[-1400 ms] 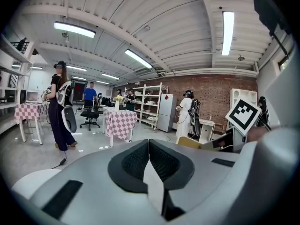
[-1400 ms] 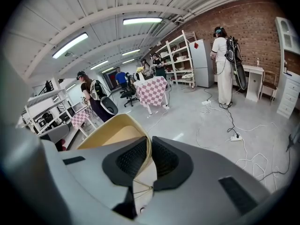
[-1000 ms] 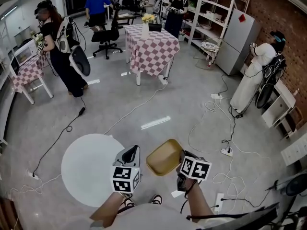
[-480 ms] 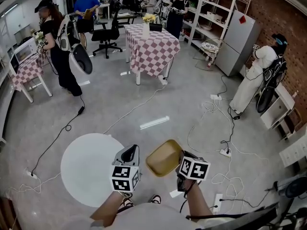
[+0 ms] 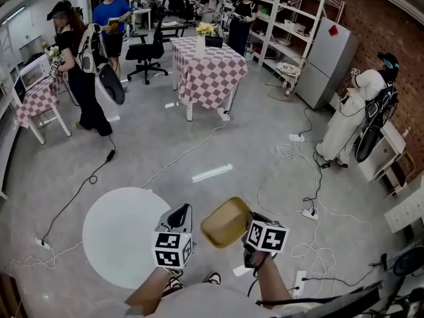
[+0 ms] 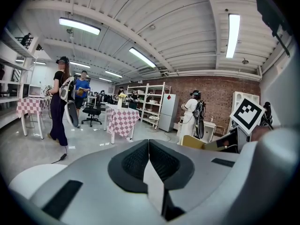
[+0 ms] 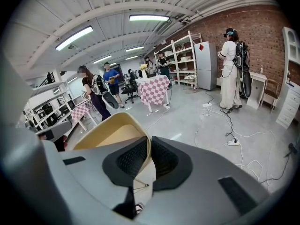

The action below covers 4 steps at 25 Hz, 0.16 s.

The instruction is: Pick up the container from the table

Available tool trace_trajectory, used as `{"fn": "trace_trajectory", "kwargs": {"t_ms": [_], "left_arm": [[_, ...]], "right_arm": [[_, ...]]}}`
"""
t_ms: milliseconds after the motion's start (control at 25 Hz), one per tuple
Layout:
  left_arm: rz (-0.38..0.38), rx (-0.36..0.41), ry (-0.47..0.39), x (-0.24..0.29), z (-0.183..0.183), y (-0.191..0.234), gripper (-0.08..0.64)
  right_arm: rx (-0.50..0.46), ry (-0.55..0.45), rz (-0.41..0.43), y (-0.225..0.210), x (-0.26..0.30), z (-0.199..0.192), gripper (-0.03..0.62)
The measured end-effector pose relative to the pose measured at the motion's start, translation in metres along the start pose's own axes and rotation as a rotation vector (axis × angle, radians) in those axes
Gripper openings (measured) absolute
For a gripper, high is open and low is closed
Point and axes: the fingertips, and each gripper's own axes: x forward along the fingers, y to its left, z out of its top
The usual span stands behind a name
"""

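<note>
- Tan container (image 5: 226, 221), rim pinched by the right gripper (image 5: 252, 218), tilts just ahead of it, forearm sloping down.
- Left gripper (image 5: 180, 212), jaws pressed together and empty, points nearly level alongside.

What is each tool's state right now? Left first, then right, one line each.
Left tool: closed, nothing between its jaws.
Right tool: closed on the rim of the tan container.

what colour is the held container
Tan yellow; the container shows best in the right gripper view.
</note>
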Motion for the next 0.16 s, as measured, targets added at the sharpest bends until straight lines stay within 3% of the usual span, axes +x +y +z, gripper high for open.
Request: {"fn": "trace_trajectory", "kwargs": {"t_ms": [160], "left_arm": [[0.0, 0.002, -0.003, -0.0022, -0.0018, -0.0026, 0.017]], "right_arm": [[-0.001, -0.003, 0.003, -0.0009, -0.0019, -0.002, 0.051]]}}
